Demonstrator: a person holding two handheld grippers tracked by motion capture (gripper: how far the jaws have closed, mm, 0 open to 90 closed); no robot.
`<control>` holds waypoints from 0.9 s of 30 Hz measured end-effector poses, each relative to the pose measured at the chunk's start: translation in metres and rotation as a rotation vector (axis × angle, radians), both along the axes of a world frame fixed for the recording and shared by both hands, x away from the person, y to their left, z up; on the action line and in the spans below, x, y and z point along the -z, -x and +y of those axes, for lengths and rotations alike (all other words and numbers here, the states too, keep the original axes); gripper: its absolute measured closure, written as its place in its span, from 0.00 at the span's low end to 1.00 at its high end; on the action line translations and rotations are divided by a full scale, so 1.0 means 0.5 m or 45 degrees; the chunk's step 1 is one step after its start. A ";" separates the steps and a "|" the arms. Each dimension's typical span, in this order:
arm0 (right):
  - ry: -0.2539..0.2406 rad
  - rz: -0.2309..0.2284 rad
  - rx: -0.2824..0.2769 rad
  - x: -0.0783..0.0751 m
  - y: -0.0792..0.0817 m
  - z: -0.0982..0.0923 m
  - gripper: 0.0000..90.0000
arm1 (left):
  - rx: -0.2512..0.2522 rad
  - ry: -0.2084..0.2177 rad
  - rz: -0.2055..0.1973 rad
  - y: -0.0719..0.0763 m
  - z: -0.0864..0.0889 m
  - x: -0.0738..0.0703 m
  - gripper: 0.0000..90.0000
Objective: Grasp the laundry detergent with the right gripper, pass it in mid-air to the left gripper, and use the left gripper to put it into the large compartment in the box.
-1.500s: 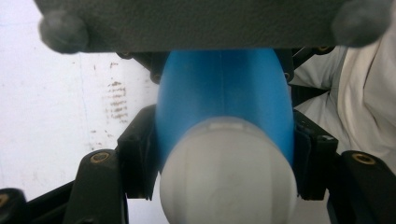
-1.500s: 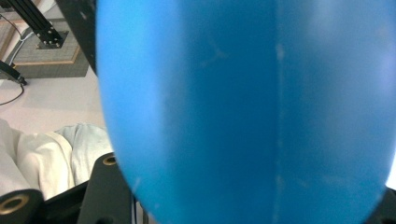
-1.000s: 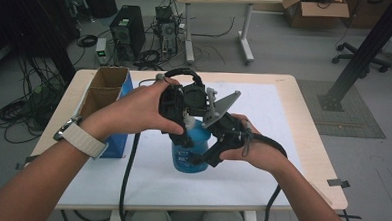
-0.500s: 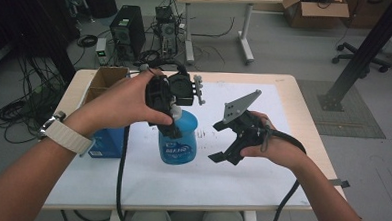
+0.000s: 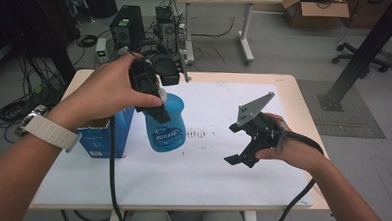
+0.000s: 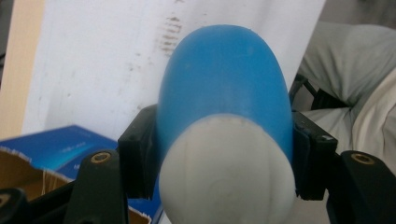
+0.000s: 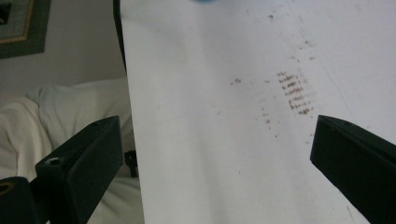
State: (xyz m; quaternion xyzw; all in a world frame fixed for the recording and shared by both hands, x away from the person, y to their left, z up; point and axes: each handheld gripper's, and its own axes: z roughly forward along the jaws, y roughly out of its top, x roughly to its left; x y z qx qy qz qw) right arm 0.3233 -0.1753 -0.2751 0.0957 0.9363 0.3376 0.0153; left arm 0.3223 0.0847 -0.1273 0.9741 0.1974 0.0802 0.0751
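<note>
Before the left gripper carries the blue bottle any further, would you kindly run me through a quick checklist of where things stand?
1. Left gripper clamped on the blue bottle from both sides: ok.
2. Bottle lifted off the white mat: cannot tell.
3. Right gripper open and holding nothing: ok.
4. Right gripper apart from the bottle: ok.
5. Open blue box beside the bottle, contact between them: cannot tell.
6. Bottle's white cap seated: cannot tell.

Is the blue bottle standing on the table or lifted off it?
Lifted and tilted. The left gripper clamps the blue bottle near its white cap, and its base hangs above the table.
</note>
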 end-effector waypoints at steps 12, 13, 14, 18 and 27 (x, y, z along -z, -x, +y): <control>0.132 0.037 0.067 0.014 0.010 -0.072 0.03 | -0.361 0.024 -0.034 -0.033 0.072 -0.025 0.42; 0.132 0.037 0.067 0.014 0.010 -0.072 0.03 | -0.361 0.024 -0.034 -0.033 0.072 -0.025 0.42; 0.132 0.040 0.074 0.015 0.011 -0.076 0.03 | -0.389 0.026 -0.036 -0.036 0.078 -0.028 0.42; 0.134 0.041 0.106 0.022 0.011 -0.099 0.03 | -0.494 0.021 -0.034 -0.053 0.101 -0.040 0.42; 0.131 0.040 0.125 0.030 0.007 -0.118 0.03 | -0.772 0.057 -0.087 -0.079 0.153 -0.082 0.42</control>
